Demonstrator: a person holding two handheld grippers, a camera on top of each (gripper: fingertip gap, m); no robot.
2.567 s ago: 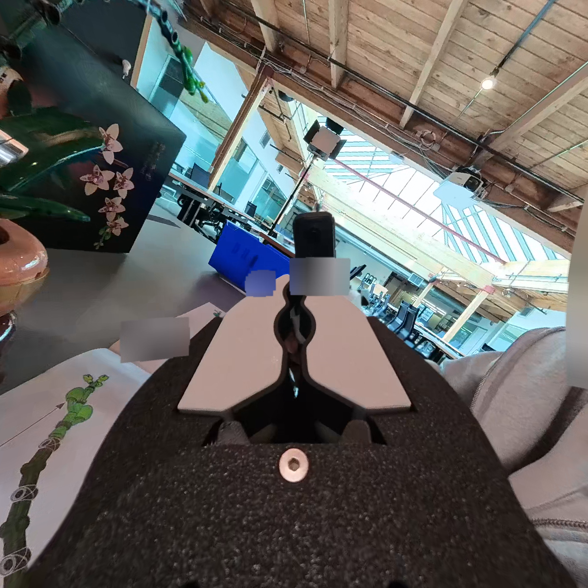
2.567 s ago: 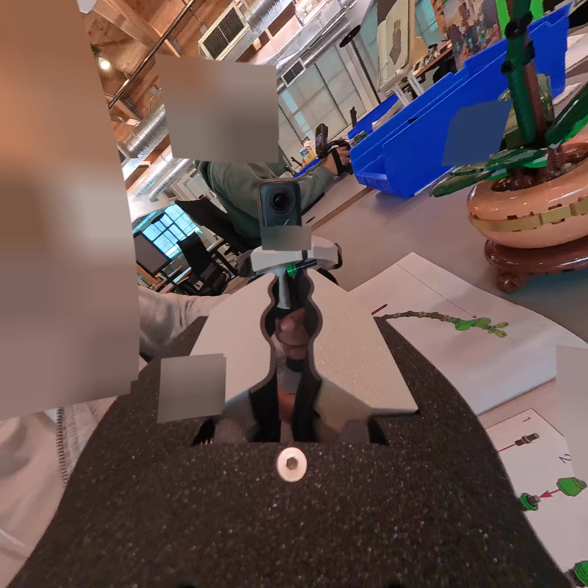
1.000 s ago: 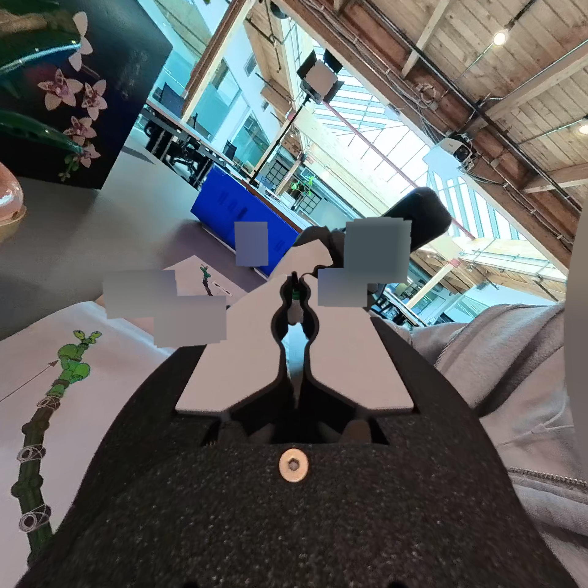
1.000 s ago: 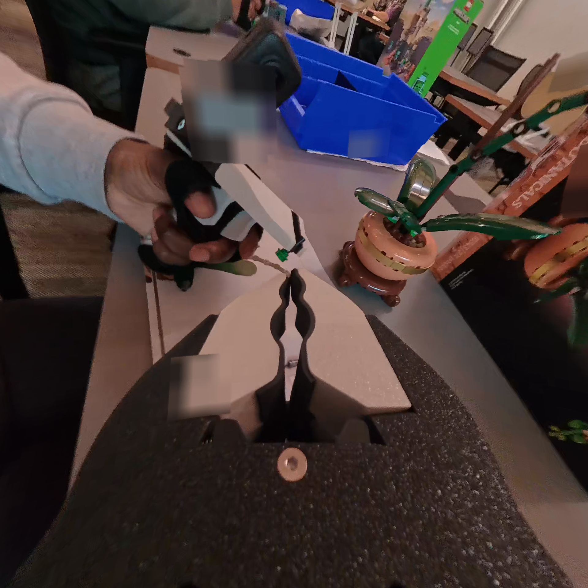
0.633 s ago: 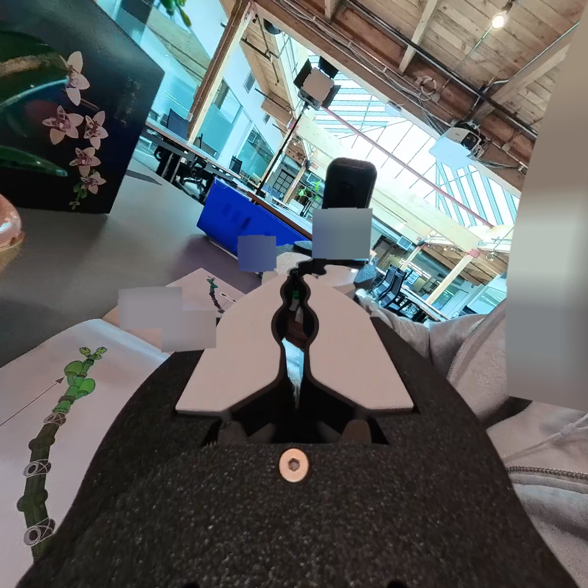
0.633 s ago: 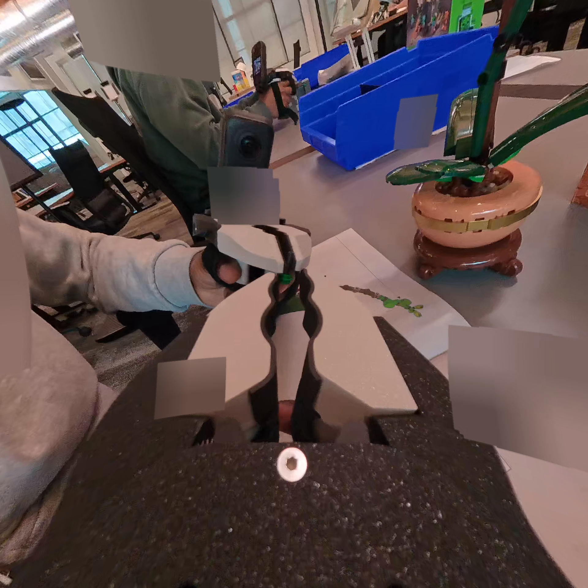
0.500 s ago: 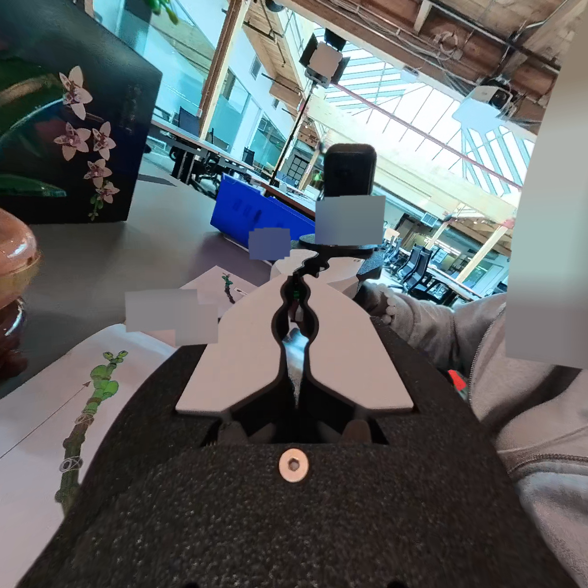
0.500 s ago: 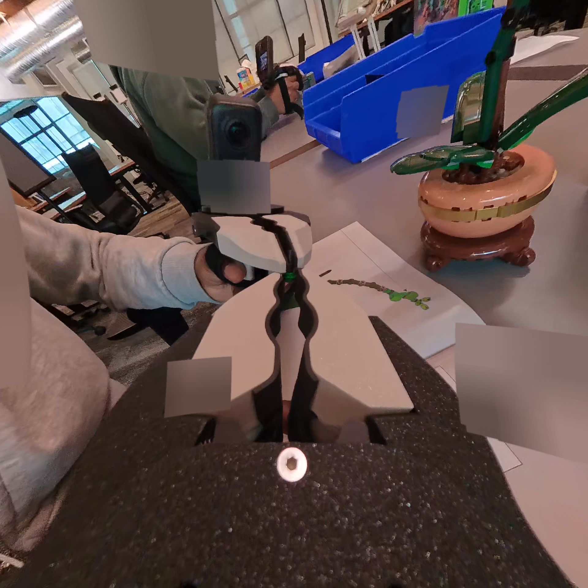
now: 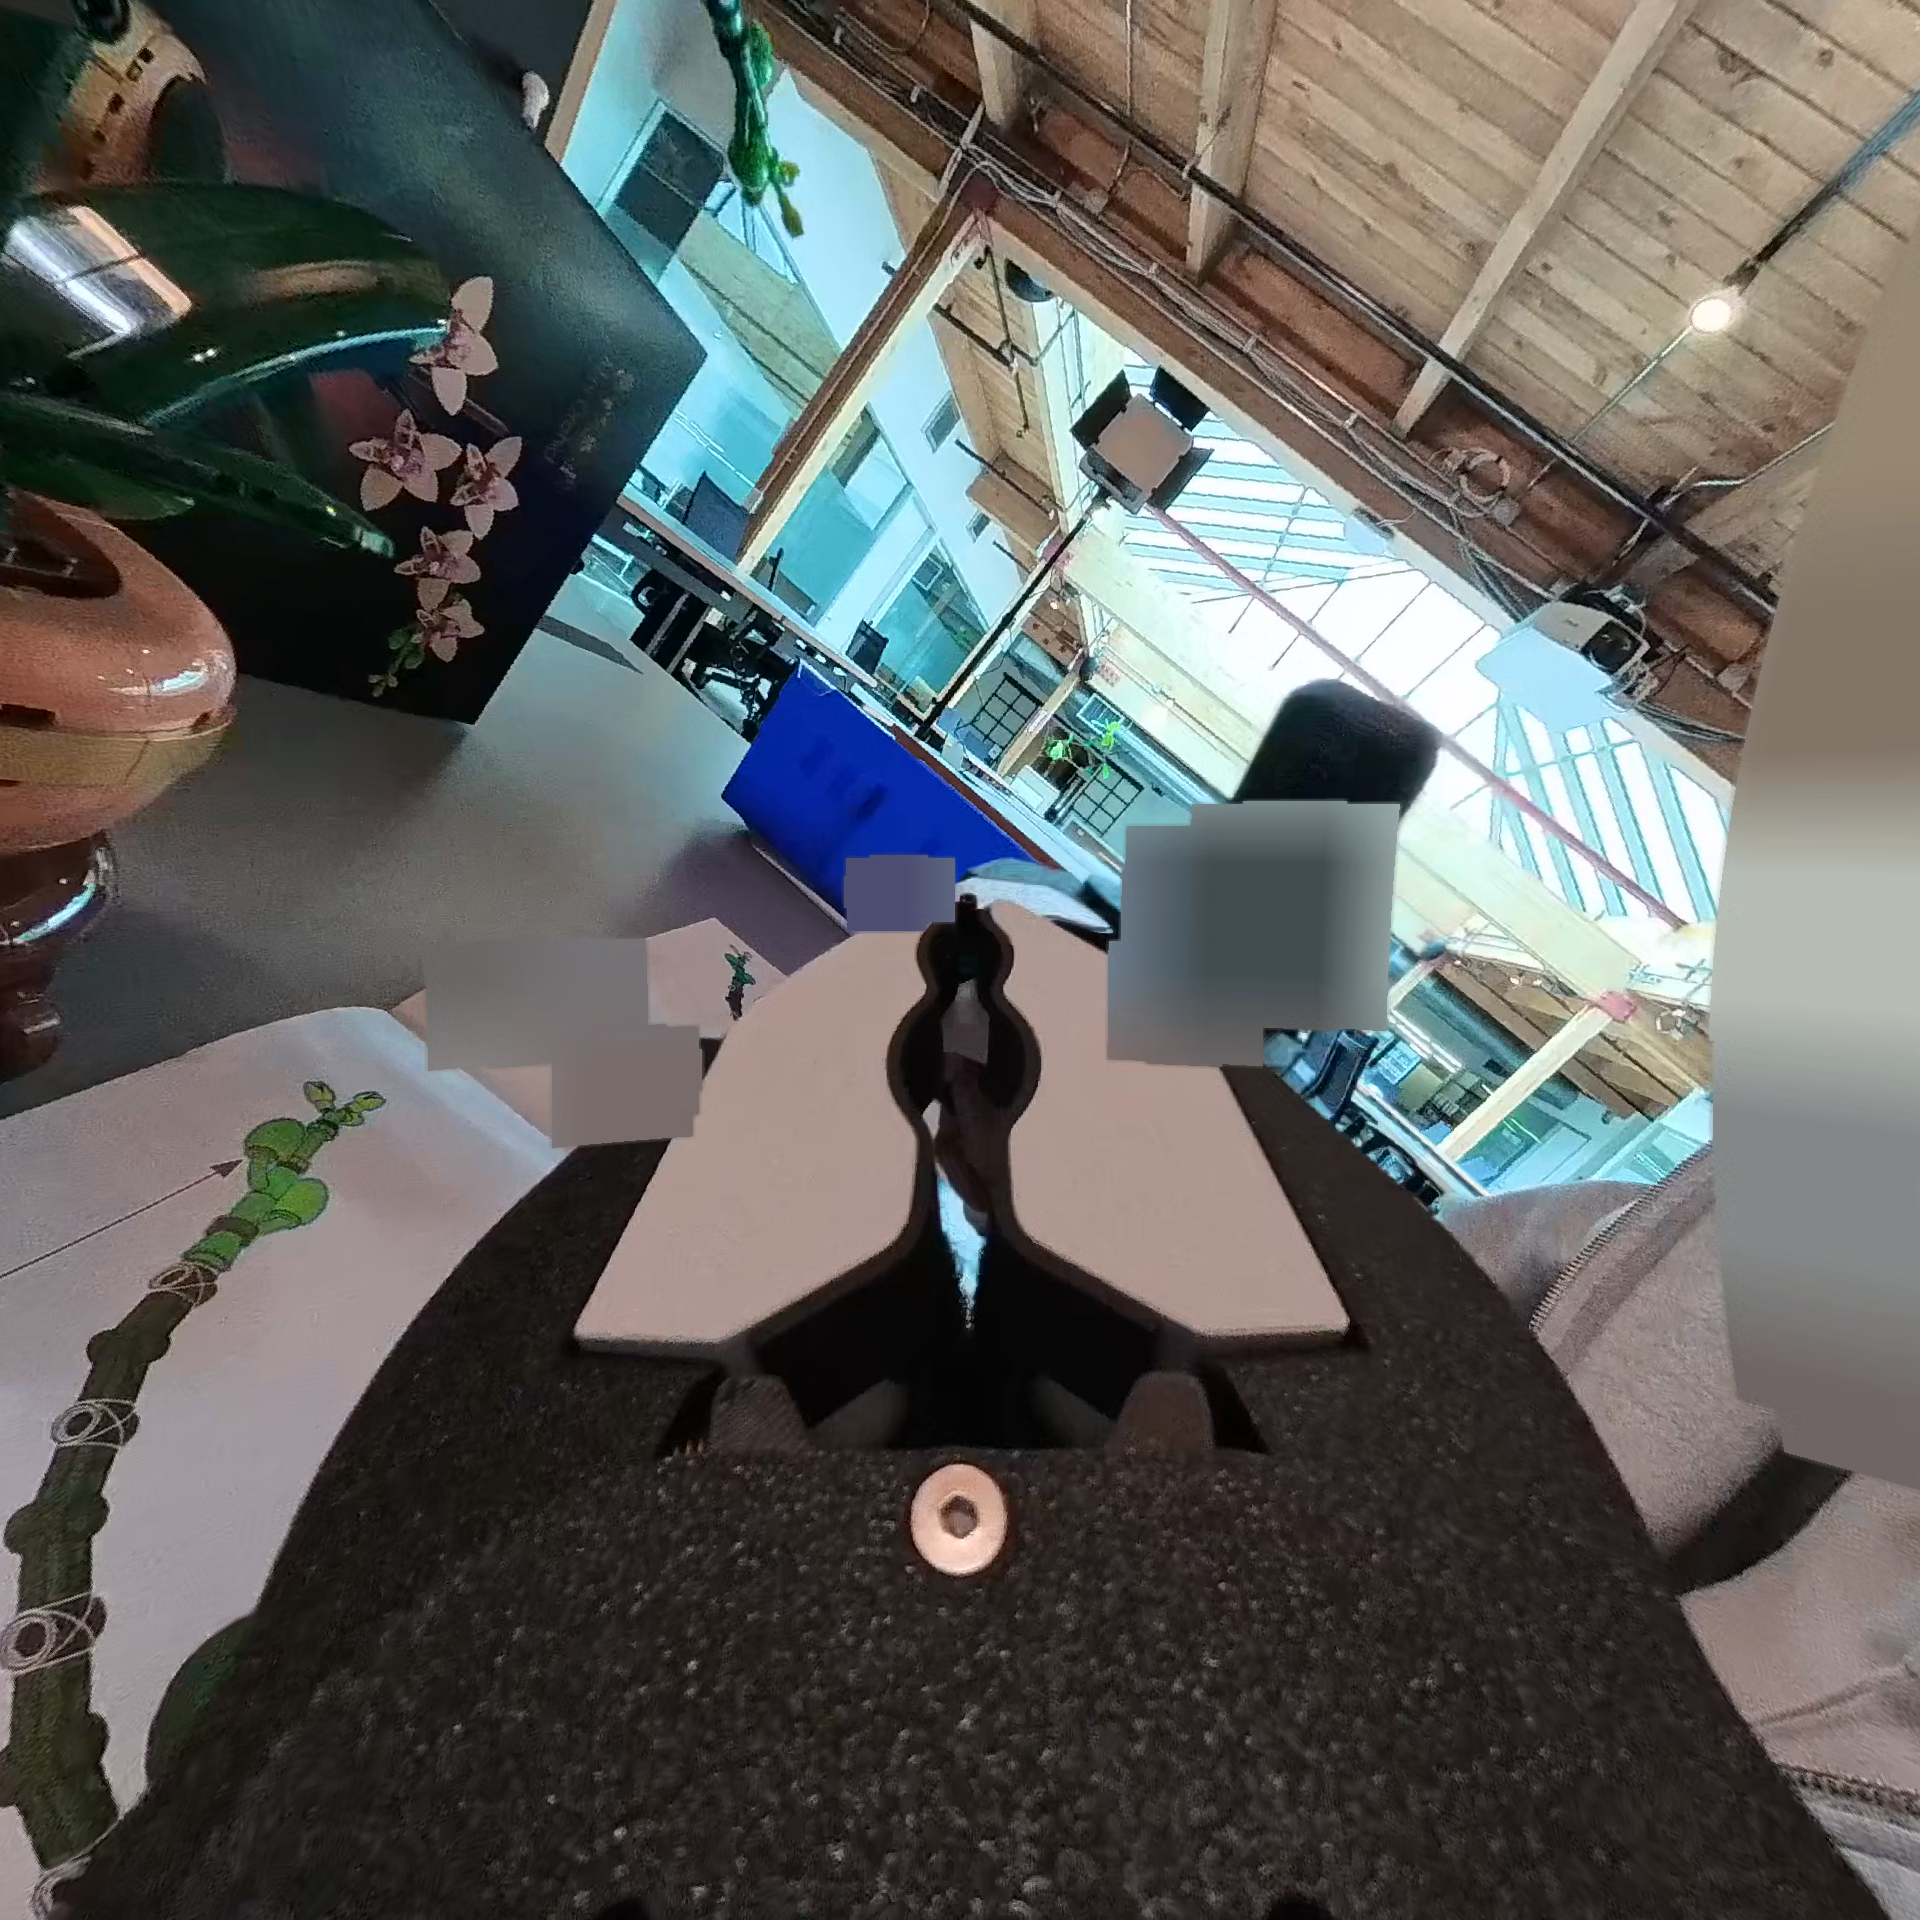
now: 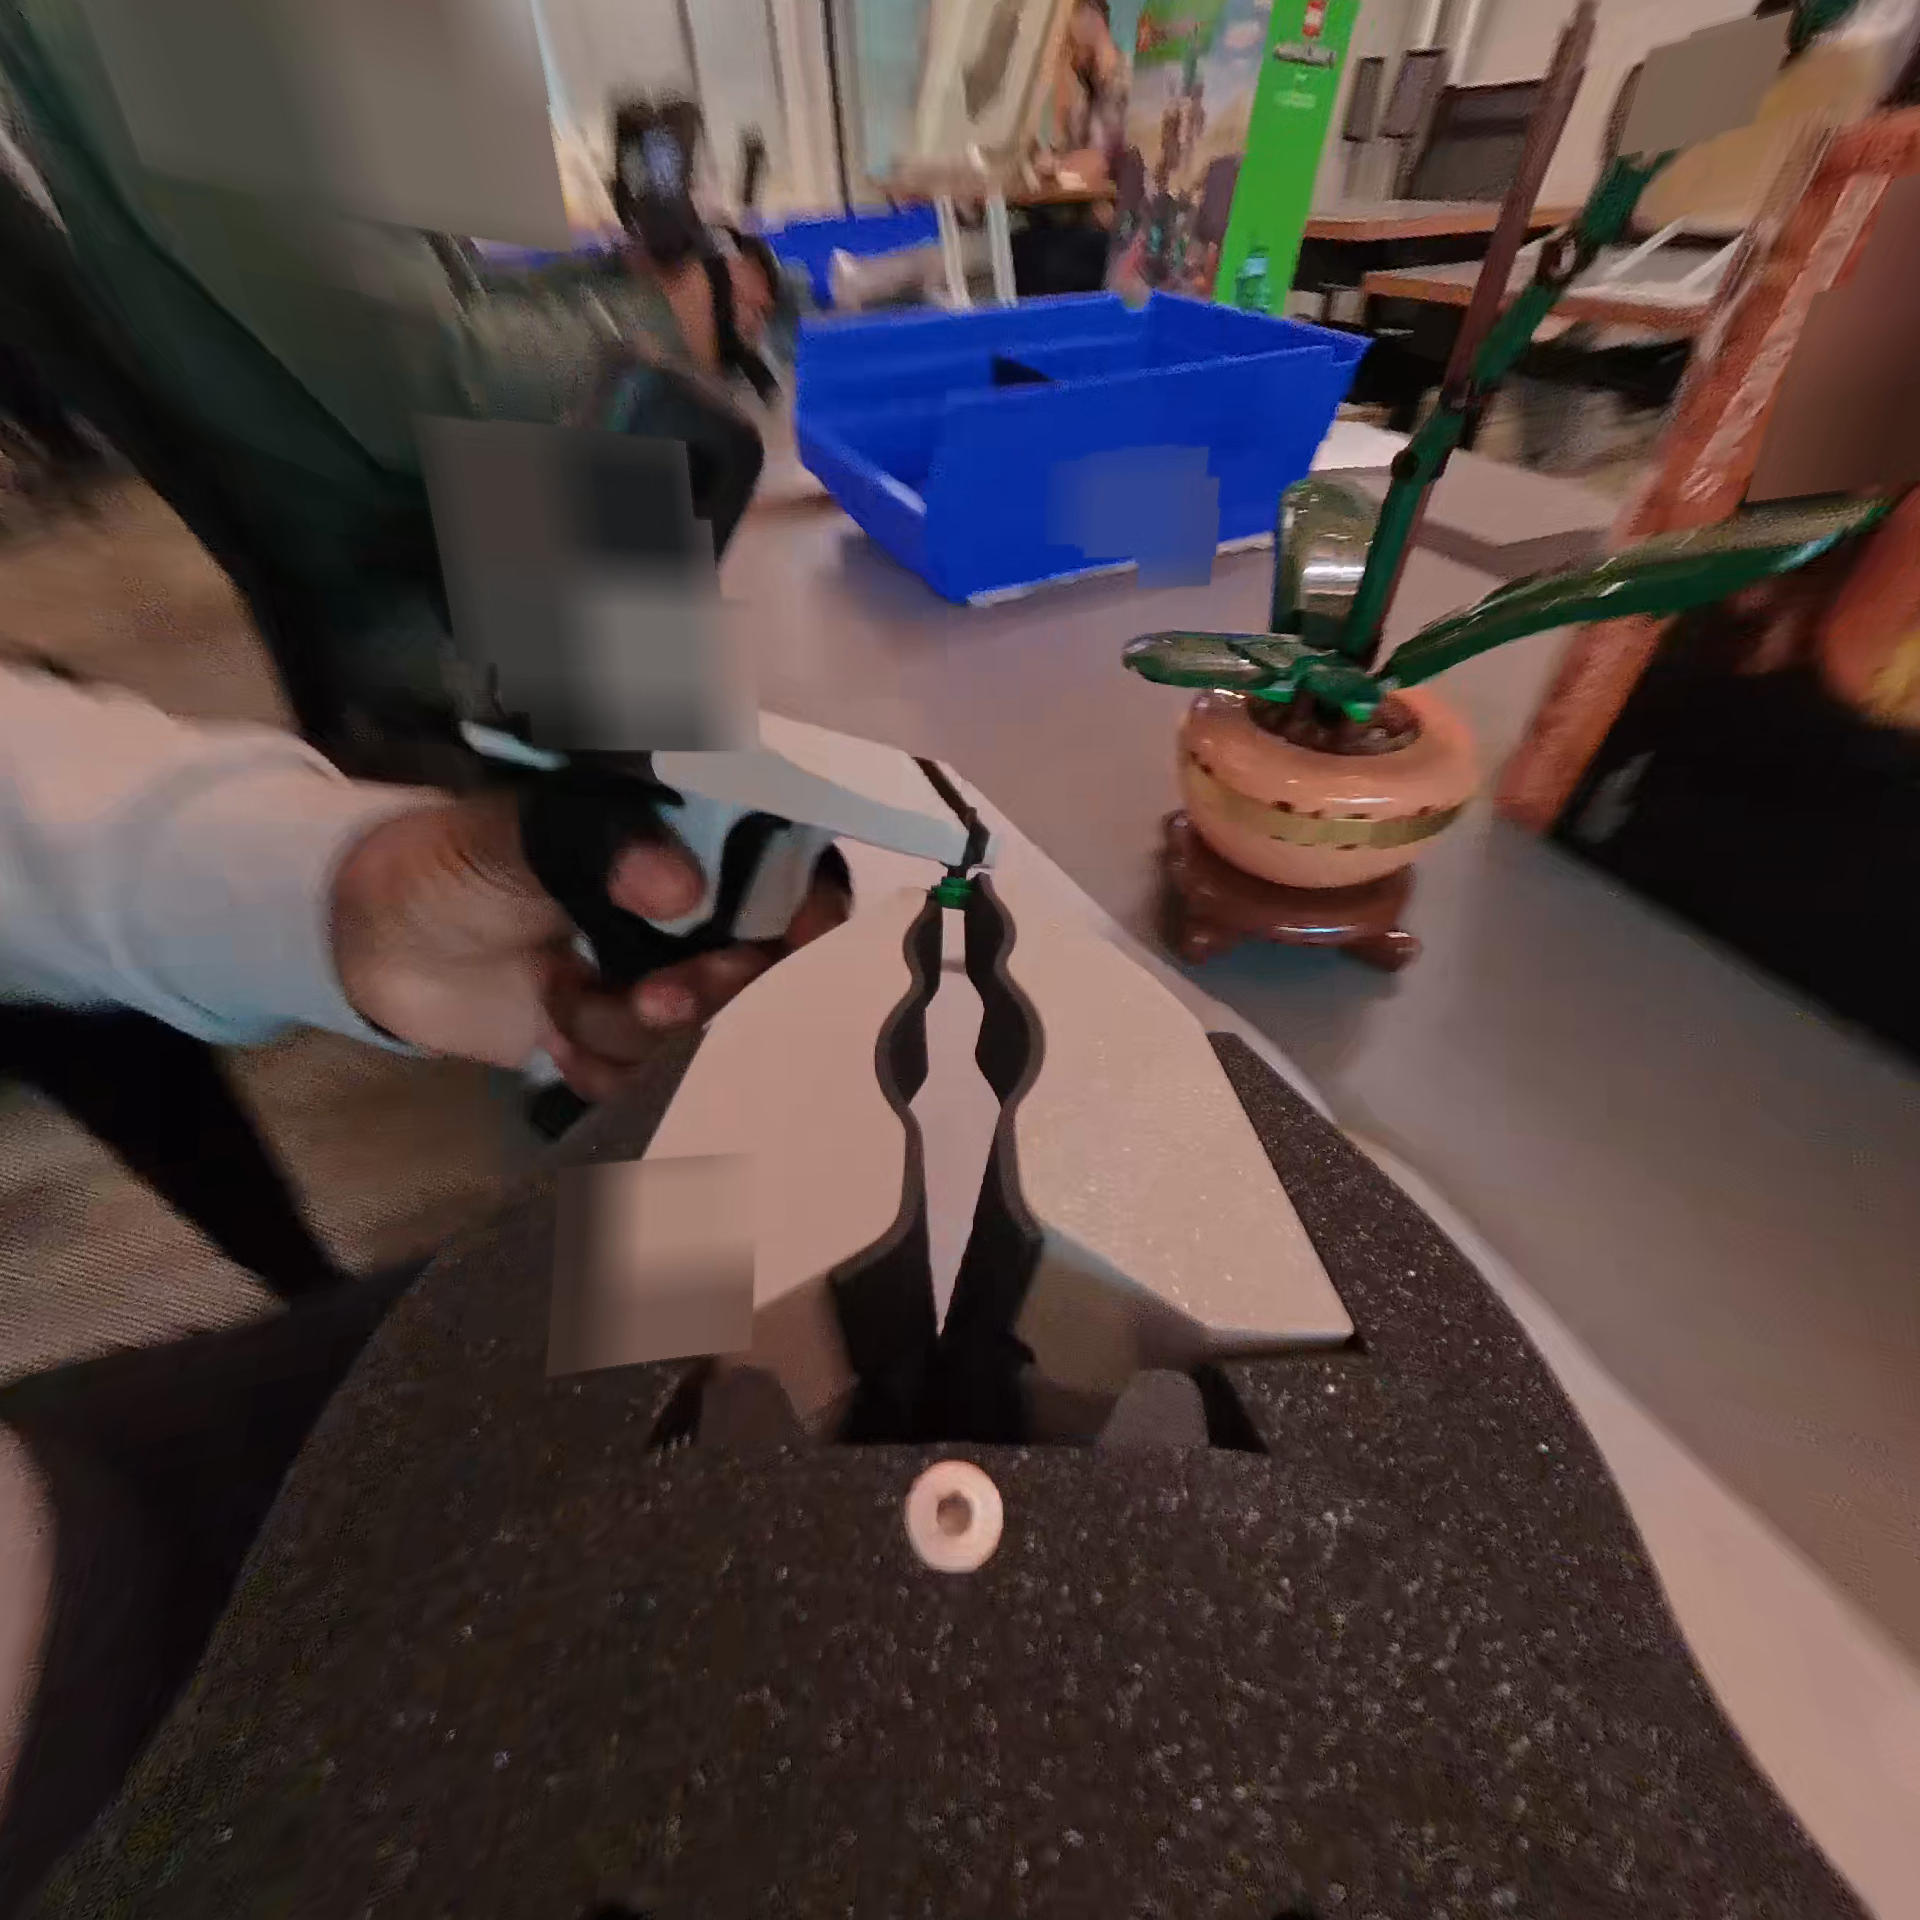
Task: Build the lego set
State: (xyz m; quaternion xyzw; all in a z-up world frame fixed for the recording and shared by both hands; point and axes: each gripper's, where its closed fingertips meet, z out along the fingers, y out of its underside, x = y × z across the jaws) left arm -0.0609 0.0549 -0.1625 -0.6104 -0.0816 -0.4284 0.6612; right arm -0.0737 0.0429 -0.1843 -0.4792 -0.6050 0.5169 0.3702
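Above the table (image 10: pixel 1558 1143) | right gripper (image 10: pixel 952 902) jaws narrow, tips pinching a small green stud (image 10: pixel 950 894) | left gripper (image 10: pixel 971 847) jaws closed on a thin dark pin (image 10: pixel 951 795) just over the stud, tips facing as if for joining | stud tiny, round, bright green | potted brick plant (image 10: pixel 1325 790) stands near.

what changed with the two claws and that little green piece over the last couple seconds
The small green piece, earlier pinched only by the left claw, now sits between the right claw's tips as well; about a second ago those tips were shut and bare, short of the piece. The left claw has kept its grip on the piece's black pin throughout. The flower pot, blue bin and instruction sheet stayed put.
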